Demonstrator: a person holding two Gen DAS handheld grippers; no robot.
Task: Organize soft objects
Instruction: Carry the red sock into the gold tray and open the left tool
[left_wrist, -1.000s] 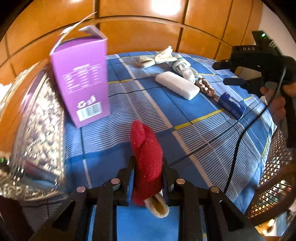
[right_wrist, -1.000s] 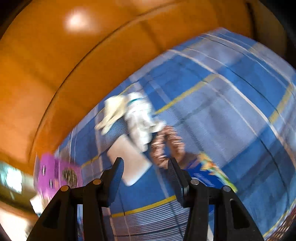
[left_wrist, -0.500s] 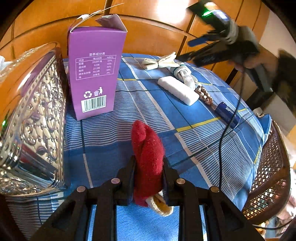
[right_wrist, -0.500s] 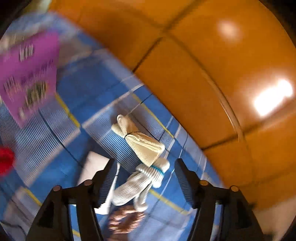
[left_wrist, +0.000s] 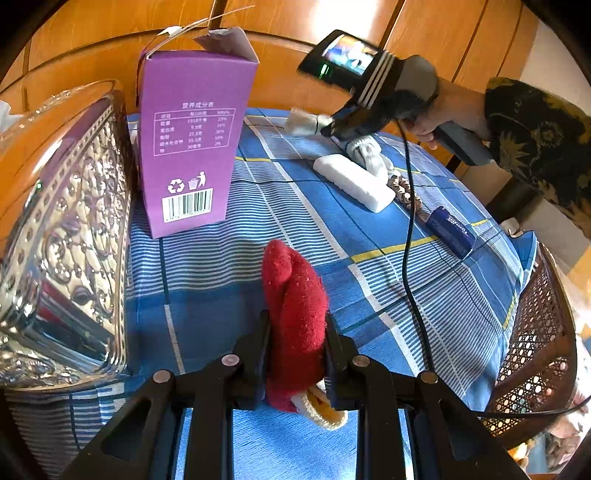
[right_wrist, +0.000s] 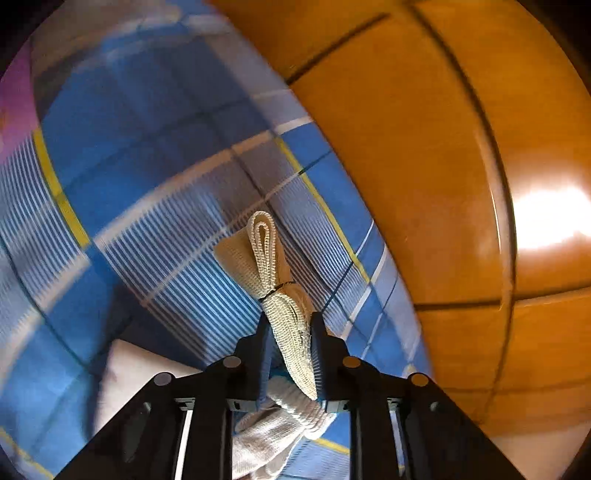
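My left gripper (left_wrist: 295, 347) is shut on a red sock (left_wrist: 295, 295) with a yellow cuff, held above the blue plaid cloth. My right gripper (right_wrist: 290, 350) is shut on a cream knitted bundle (right_wrist: 280, 288) tied with a black band, at the far edge of the cloth near the wooden headboard. A white knit glove (right_wrist: 273, 428) lies just under the right gripper. In the left wrist view the right gripper (left_wrist: 332, 129) reaches down at the cream bundle (left_wrist: 303, 120), with the white glove (left_wrist: 369, 155) beside it.
A purple carton (left_wrist: 192, 147) stands at the left beside a glass tray (left_wrist: 62, 221). A white foam block (left_wrist: 351, 181), a brown scrunchie (left_wrist: 404, 188) and a small blue box (left_wrist: 450, 230) lie in a row. A black cable (left_wrist: 410, 280) crosses the cloth. A wicker chair (left_wrist: 532, 354) is at right.
My right gripper came down over the cream bundle and closed on it. My left gripper kept hold of the red sock and shifted slightly toward the carton.
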